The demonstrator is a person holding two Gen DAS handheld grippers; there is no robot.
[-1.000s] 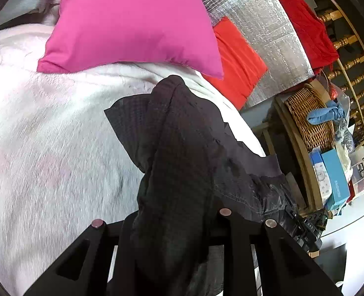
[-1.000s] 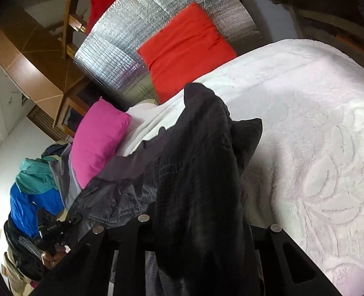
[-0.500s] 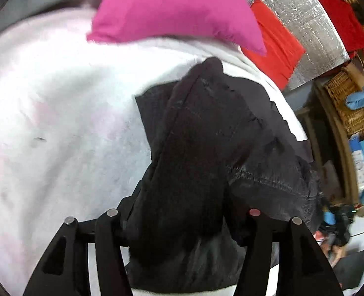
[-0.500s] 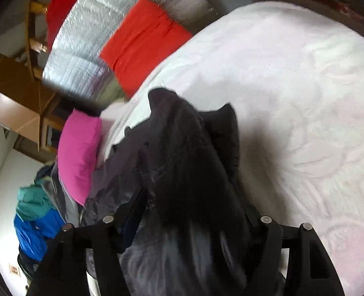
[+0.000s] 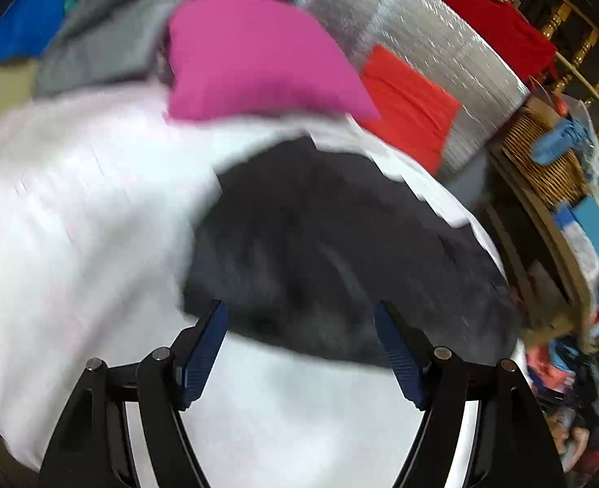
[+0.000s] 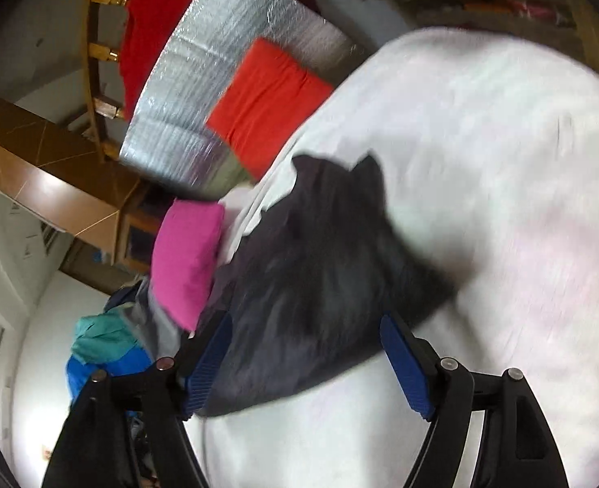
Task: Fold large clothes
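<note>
Jaws of left gripper (image 5: 299,349) just opened wide – nothing between blue ribbed pads; right gripper (image 6: 305,360) same, empty. Dark garment (image 5: 332,252) released, lying in soft rumpled heap on white textured bedspread (image 5: 76,219). Risk: limp, slippery cloth slumps, fold opens; fingers could snag near hem. Beyond – plump pink pillow (image 5: 255,61), red cushion (image 5: 409,101), crinkled silver foil panel (image 5: 441,40)

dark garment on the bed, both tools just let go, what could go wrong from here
1. The dark garment lies as a bunched heap on the white bedspread, so the fold may set crooked.
2. Both the left tool and right tool, whose jaws have just been opening, hang open right at its near edge and could snag and drag it.
</note>
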